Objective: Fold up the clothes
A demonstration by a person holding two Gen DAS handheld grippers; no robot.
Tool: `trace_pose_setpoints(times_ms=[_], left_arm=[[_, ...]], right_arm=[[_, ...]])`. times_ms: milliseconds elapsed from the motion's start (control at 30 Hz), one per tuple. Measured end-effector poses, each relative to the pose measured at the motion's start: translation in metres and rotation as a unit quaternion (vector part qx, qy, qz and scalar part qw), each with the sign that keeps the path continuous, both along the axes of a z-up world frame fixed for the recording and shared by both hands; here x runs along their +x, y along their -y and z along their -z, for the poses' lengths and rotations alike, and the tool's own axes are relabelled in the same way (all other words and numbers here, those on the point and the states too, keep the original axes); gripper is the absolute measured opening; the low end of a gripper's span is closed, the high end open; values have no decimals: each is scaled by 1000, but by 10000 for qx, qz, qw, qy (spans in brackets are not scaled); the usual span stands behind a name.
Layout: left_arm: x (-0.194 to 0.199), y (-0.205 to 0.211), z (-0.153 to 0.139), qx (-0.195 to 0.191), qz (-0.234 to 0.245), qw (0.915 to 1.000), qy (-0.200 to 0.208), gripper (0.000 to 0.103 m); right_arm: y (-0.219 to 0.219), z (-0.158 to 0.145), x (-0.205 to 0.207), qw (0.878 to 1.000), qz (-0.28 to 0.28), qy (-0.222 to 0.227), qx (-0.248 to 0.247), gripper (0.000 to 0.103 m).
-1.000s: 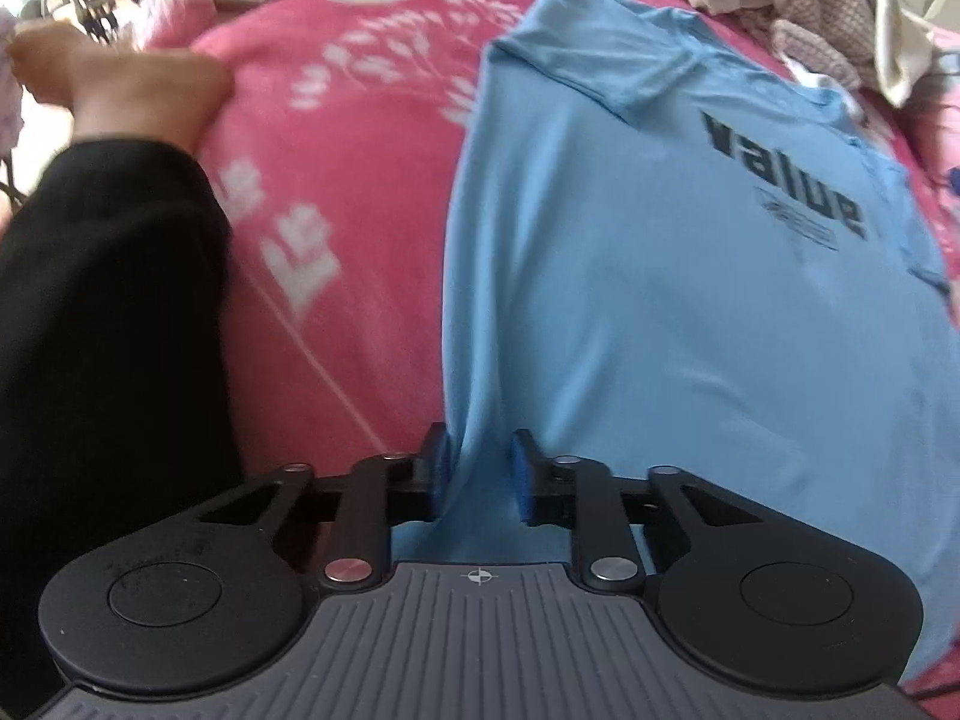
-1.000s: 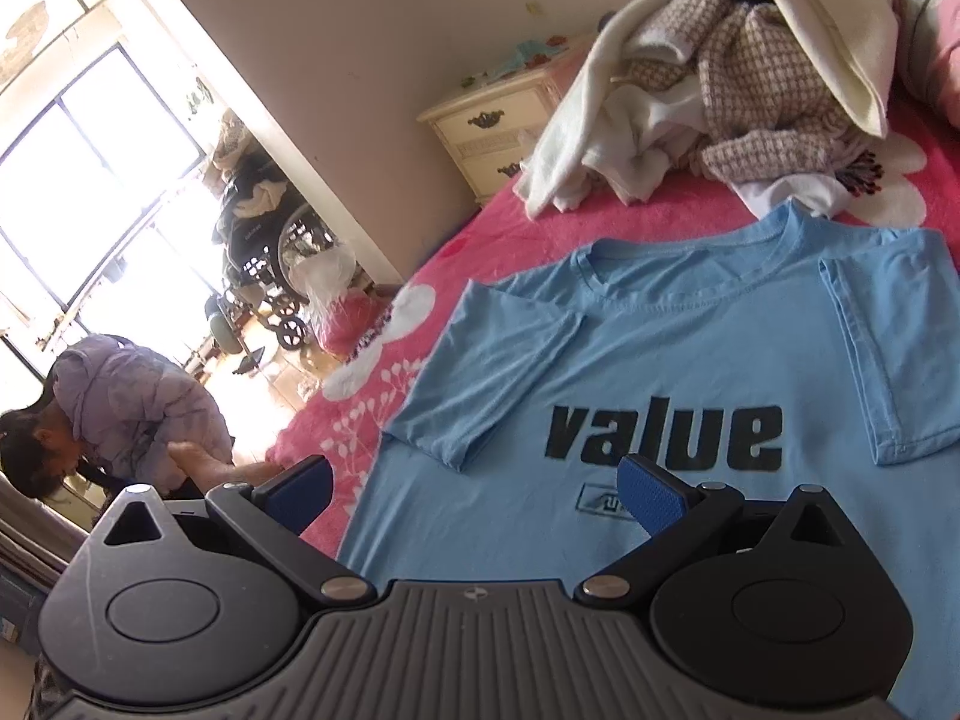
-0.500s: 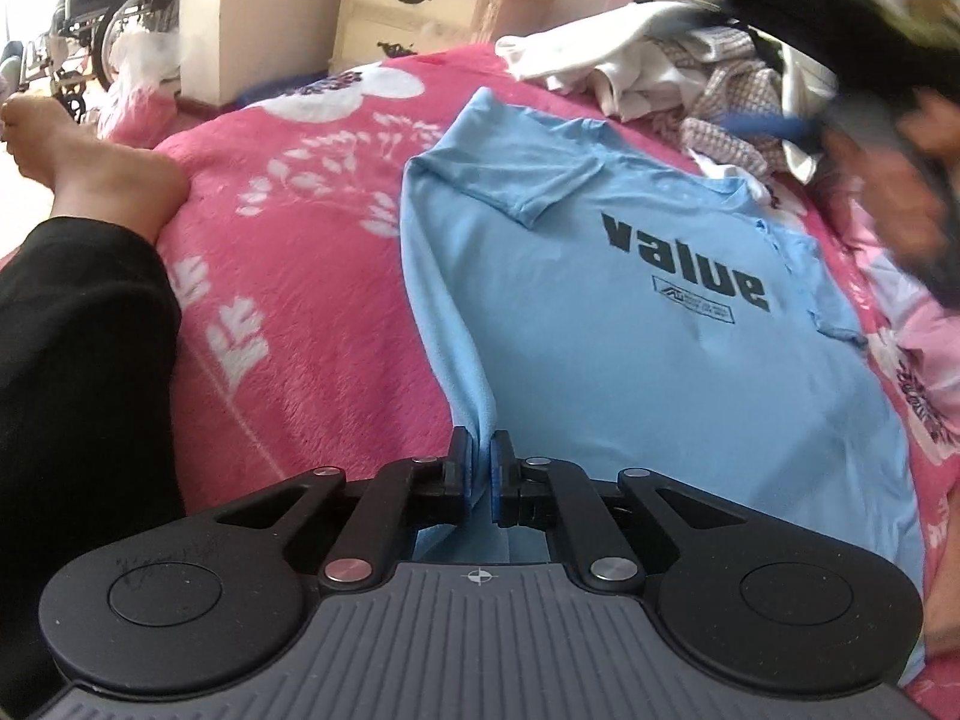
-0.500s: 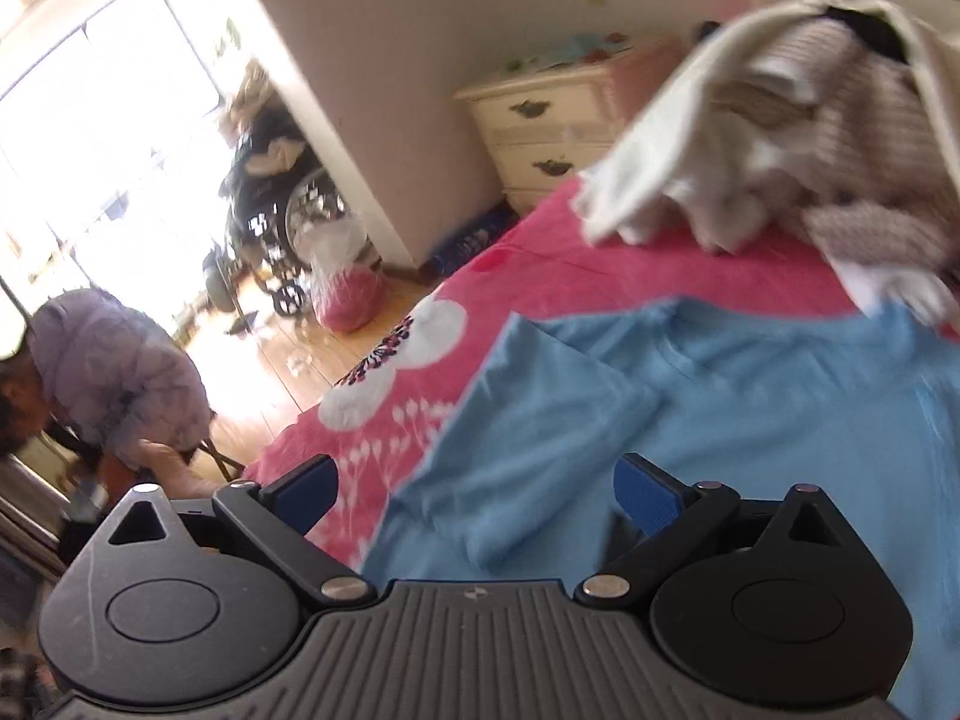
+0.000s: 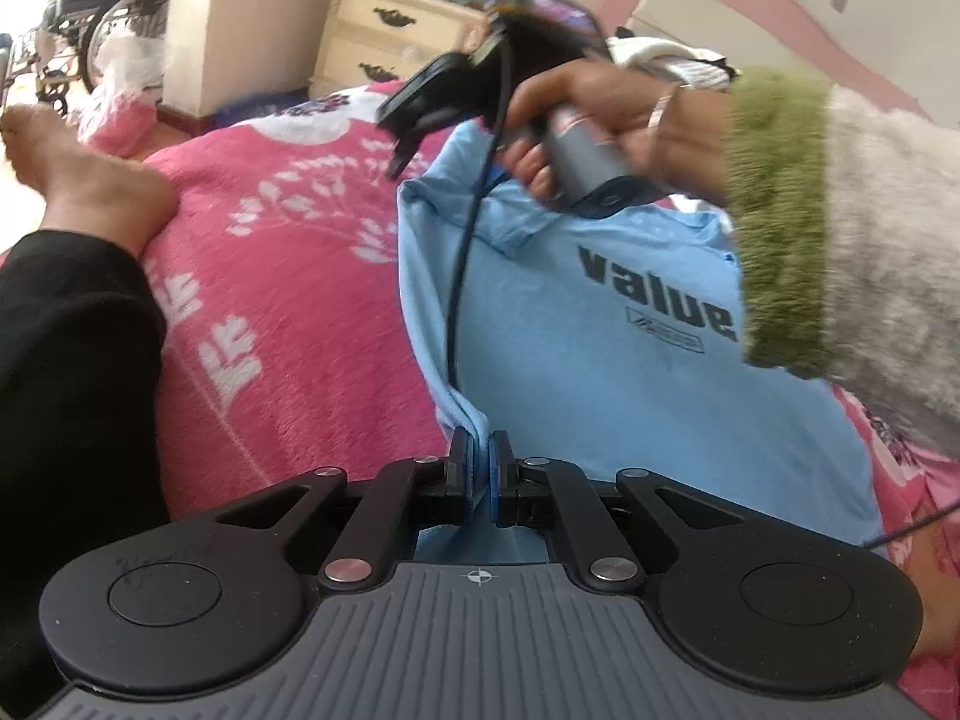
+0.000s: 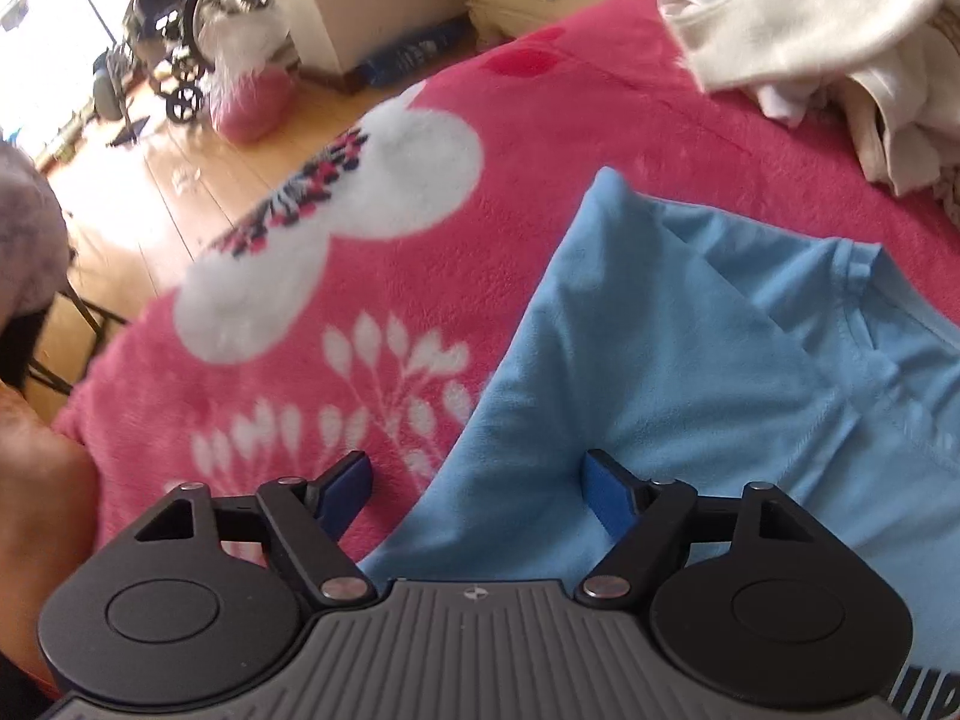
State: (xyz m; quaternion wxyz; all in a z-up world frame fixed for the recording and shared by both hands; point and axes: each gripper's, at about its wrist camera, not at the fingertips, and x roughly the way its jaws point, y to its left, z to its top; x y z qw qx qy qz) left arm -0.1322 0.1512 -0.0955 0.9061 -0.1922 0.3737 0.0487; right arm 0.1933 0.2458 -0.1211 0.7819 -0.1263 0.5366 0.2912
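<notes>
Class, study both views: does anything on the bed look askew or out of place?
Only the heap of unfolded clothes at the bed's far end looks untidy. The blue T-shirt lies flat, its sleeve folded in.

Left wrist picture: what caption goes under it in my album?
Left gripper pinches the blue T-shirt's hem while the right gripper reaches for its sleeve.

bare pink blanket (image 6: 420, 192) lies open left of the blue t-shirt (image 6: 690, 372); a heap of clothes (image 6: 840, 48) blocks the far right, a bare foot (image 5: 90, 192) the left.
</notes>
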Motion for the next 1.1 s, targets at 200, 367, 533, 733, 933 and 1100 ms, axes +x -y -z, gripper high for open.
trace_pose_setpoints(times_ms=[200,367,533,733,933,1100], left_arm=[[-5,11,-12,202,247,9985,441,3],[-7,20,-22,55,482,9951,861,3],[-2,35,-38,-93,745,9911,1099,3],[21,66,-61,-327,1127,9848,1284,3],[44,92,-74,-423,1544,9786,1297,3],[43,89,-73,-387,1906,9738,1181,3]], right_arm=[[20,-9,3,9998,188,71,86,24],[58,-28,17,9983,361,-109,441,8],[97,-52,34,9962,368,-71,792,8],[148,-79,56,9945,384,90,973,7],[211,-93,77,9927,537,267,1044,7],[277,-91,91,9904,806,309,1083,7]])
